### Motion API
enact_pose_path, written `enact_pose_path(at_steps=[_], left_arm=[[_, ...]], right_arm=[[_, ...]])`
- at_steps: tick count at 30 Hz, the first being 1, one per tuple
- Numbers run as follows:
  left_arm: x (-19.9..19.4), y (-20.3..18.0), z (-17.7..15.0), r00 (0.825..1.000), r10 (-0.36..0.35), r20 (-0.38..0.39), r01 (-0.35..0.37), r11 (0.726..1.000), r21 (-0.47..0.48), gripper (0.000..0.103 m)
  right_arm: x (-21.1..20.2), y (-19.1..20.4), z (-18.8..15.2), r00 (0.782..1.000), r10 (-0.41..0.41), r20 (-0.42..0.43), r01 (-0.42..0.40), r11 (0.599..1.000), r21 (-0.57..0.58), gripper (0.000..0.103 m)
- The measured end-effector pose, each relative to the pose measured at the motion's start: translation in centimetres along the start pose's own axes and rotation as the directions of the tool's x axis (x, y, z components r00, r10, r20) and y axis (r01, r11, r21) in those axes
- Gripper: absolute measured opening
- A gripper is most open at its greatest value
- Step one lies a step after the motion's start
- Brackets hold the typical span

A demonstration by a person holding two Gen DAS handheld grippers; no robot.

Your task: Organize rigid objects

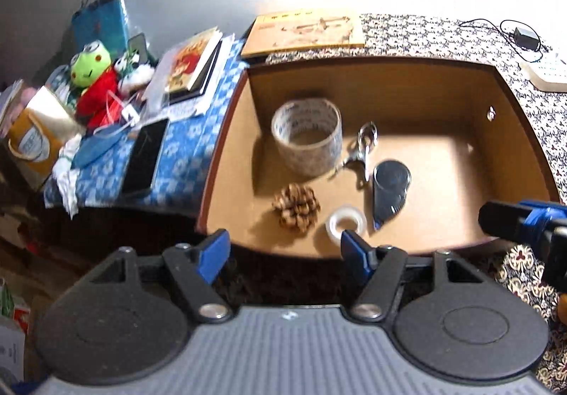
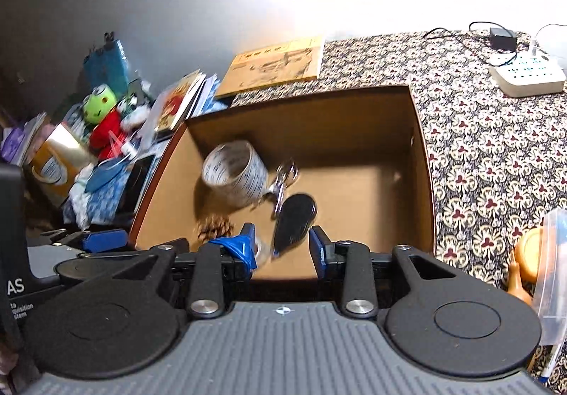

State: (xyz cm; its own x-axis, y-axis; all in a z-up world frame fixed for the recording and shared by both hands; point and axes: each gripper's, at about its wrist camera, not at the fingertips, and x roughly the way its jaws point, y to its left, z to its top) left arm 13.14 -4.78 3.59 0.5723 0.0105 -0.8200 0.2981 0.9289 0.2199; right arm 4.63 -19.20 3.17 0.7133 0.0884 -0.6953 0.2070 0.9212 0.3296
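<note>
A brown cardboard box [image 1: 234, 133] holds a large printed tape roll [image 1: 307, 136], metal scissors [image 1: 363, 147], a dark oval device [image 1: 389, 187], a pine cone [image 1: 296, 207] and a small clear tape roll [image 1: 346, 224]. My left gripper [image 1: 281, 255] is open and empty, just in front of the box's near wall. My right gripper [image 2: 283, 248] is open and empty over the box's near edge [image 2: 430, 203], above the dark oval device [image 2: 294, 218]. The large tape roll [image 2: 235, 173], scissors [image 2: 283, 182] and pine cone [image 2: 214, 228] show blurred there. The right gripper also shows in the left wrist view [image 1: 524, 221].
Left of the box lie a phone [image 1: 145, 156], books [image 1: 193, 63], a frog plush [image 1: 94, 83] and a paper bag [image 1: 35, 140] on blue cloth. A tan booklet [image 1: 304, 32] lies behind the box. A power strip [image 2: 528, 74] and an orange item in a bag [image 2: 535, 257] are at the right.
</note>
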Motion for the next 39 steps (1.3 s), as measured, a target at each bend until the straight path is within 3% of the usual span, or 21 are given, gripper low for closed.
enact_pose_path(at_steps=[16,25,39], left_arm=[[5.1,1.1,3.5,0.999,-0.052,0.002,0.052,0.998,0.034,0.067],[7.3,0.9,4.1,0.996,-0.083,-0.016,0.084,0.995,0.05,0.067],[7.5,1.4,3.5,0.997,-0.069,-0.016,0.069,0.997,0.018,0.067]], right_arm=[[5.3,0.0,0.9,0.994,-0.11,-0.016,0.11,0.994,0.002,0.017],[6.4,-0.3,1.2,0.991,-0.132,-0.011,0.132,0.991,0.011,0.018],[6.5,-0.1,1.1,0.992,-0.123,-0.006,0.123,0.992,-0.011,0.018]])
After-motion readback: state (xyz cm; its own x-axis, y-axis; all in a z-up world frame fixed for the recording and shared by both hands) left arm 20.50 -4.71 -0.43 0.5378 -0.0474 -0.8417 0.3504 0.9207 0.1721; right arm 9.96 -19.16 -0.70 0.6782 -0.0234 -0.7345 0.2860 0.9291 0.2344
